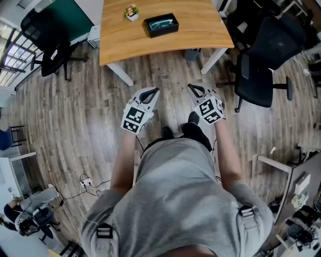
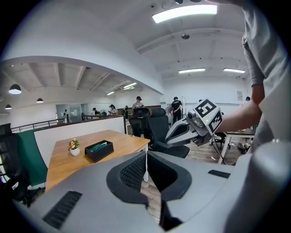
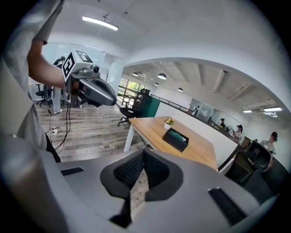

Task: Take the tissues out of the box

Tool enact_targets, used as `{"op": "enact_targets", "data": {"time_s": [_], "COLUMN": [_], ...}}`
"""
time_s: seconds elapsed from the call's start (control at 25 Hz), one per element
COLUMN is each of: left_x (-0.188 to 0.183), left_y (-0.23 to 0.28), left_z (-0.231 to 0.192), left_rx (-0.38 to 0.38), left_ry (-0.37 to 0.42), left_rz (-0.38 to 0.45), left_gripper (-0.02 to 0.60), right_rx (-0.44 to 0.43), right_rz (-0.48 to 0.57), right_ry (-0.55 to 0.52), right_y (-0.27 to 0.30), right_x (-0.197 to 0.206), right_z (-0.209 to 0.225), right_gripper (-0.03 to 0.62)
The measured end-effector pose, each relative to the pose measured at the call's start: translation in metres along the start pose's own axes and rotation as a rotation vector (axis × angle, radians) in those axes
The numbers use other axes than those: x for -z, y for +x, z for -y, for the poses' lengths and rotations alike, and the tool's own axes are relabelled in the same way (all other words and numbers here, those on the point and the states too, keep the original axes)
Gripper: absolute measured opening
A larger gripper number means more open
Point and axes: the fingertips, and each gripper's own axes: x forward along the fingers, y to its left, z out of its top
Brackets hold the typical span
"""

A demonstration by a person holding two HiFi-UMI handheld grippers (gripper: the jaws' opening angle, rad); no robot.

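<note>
The left gripper [image 1: 154, 92] and right gripper [image 1: 192, 87], fingers together and empty, hang well short of the tissue box [image 1: 161, 25] on the wooden surface [image 1: 205, 30]

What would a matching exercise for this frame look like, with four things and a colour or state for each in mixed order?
Things:
1. tissue box
2. potted plant
3. left gripper
4. table

Descriptions:
a. wooden top, white legs
b. jaws shut, nothing between them
c. black, teal inside
d. white pot, beside the box

Pairs: 1-c, 2-d, 3-b, 4-a
</note>
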Motion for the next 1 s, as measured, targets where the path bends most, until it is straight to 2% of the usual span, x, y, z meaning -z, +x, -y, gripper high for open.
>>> {"op": "enact_targets", "data": {"time_s": [0.28, 0.6, 0.72, 0.8, 1.0], "left_x": [-0.003, 0.0, 0.001, 0.001, 0.006], "left_y": [-0.004, -0.009, -0.012, -0.014, -0.02], "left_z": [0.003, 0.001, 0.0, -0.001, -0.005], "left_rx": [0.022, 0.005, 0.002, -0.008, -0.018], "left_ry": [0.023, -0.001, 0.001, 0.008, -0.011], "left_rz": [0.012, 0.024, 0.028, 0.029, 0.031], "left_gripper": [0.025, 0.028, 0.047, 0.066, 0.13], "right_rx": [0.031, 0.042, 0.044, 0.039, 0.03], "right_rz": [0.001, 0.002, 0.005, 0.018, 0.054], "right_ry": [0.02, 0.031, 0.039, 0.044, 0.049], "right_y": [-0.002, -0.004, -0.004, -0.004, 0.0], "right_x": [-0.001, 0.0, -0.001, -0.005, -0.015], "right_z": [0.0, -0.002, -0.003, -0.004, -0.008], "right_gripper": [0.006, 0.006, 0.012, 0.038, 0.168]}}
